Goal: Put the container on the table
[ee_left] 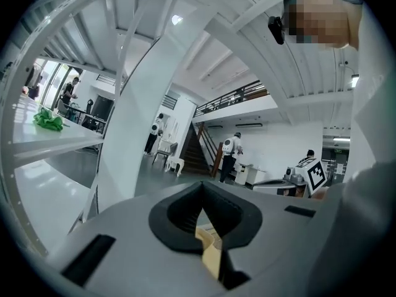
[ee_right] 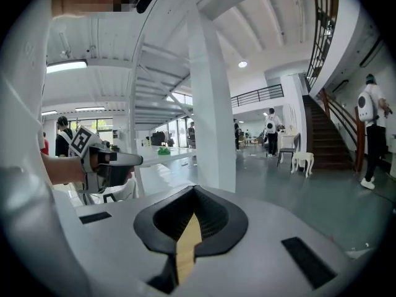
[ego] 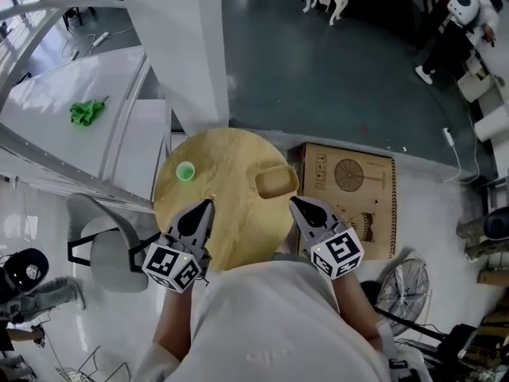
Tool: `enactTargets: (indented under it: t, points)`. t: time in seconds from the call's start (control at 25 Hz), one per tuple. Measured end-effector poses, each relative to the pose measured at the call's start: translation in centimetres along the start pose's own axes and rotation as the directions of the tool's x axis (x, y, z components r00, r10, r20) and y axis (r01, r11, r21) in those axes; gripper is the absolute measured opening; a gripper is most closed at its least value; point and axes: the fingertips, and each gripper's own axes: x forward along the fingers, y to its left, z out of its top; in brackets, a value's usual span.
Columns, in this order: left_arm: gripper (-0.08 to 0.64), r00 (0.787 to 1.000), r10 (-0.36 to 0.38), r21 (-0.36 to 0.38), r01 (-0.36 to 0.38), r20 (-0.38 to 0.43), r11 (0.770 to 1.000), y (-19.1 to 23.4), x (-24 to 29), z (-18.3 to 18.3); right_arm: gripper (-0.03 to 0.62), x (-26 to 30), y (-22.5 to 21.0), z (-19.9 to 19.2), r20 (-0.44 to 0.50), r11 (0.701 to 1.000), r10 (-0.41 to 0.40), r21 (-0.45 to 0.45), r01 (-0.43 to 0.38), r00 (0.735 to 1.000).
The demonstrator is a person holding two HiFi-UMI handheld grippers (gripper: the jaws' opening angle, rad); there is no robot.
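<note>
Round wooden bench (ego: pixel 231 233) in the centre of the head view. Container (ego: pixel 276 181), a shallow wooden tray with rounded corners, sits upright on the bench's right part close to the edge, nothing seen inside it. Small green cup (ego: pixel 185 170) stands on the bench's left part, well apart from the container. Left tongs (ego: pixel 209 204) are over the near-left part of the bench with the tips pointing away from the person; in the left gripper view the left tongs (ee_left: pixel 201 187) have jaws together and nothing between them, only a thin strip of bench wood showing below the tips. Right tongs (ego: pixel 293 202) are at the bench's near-right edge, tips just beside the container's near corner and not gripping it; contact can't be told. In the right gripper view the right tongs (ee_right: pixel 193 192) also have jaws together and empty, with the same strip of wood showing. Cardboard box (ego: pixel 350 189) lies flat on the floor just right of the bench. White pillar (ego: pixel 191 54) rises behind the bench. Green cloth (ego: pixel 87 112) lies on a white bench (ego: pixel 48 94) at the far left. Grey chair (ego: pixel 107 249) near left, fan (ego: pixel 402 289) on the floor lower right.
</note>
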Motion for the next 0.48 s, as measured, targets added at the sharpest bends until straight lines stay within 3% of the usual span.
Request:
enactTargets:
  t: [0.48]
  points:
    - [0.015,1.000,0.012,0.029,-0.012,0.013,0.999,-1.3,0.0,0.4,0.025,-0.6,0.1,-0.2,0.007,1.000,0.013,-0.005,-0.013,1.000]
